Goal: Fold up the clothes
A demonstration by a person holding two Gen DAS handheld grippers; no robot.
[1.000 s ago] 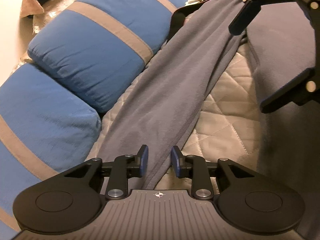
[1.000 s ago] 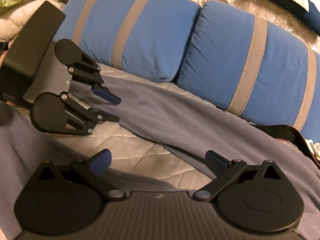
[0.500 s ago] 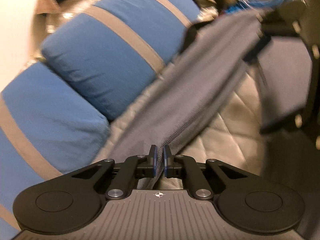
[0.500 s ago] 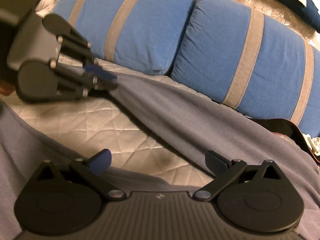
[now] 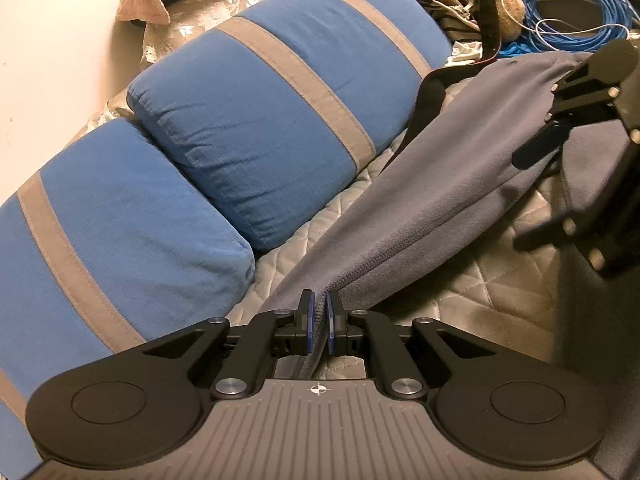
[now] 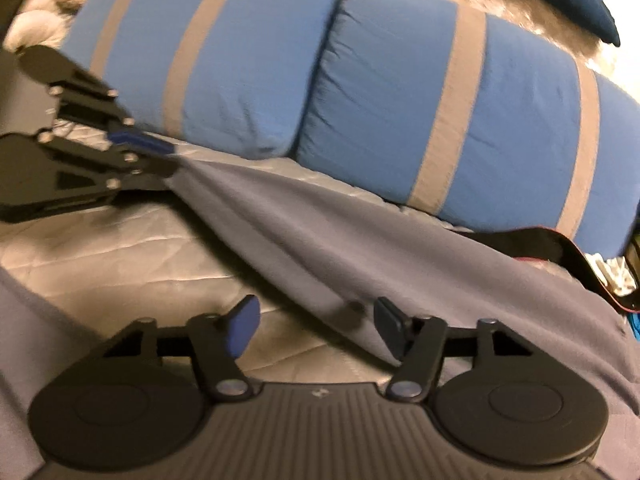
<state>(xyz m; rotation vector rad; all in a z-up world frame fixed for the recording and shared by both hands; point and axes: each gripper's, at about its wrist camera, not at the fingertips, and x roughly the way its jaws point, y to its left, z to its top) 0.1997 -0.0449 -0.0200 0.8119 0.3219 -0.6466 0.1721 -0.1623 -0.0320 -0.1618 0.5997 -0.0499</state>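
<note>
A grey fleece garment lies stretched across the quilted bed cover. My left gripper is shut on its stitched edge, and the fabric rises off the quilt to the pads. The right wrist view shows that left gripper at the left, pinching the garment. My right gripper hovers low over the garment's lower edge with its jaws closing. The edge lies between them near the right finger, and the pads do not press it. In the left wrist view the right gripper is at the far right.
Two blue pillows with grey stripes line the far side of the bed. A black strap, a coil of blue cable and loose clutter lie beyond the garment's far end.
The left gripper closed on the garment's edge and lifted it slightly. The right gripper's jaws narrowed and it shifted toward the garment's lower edge.
</note>
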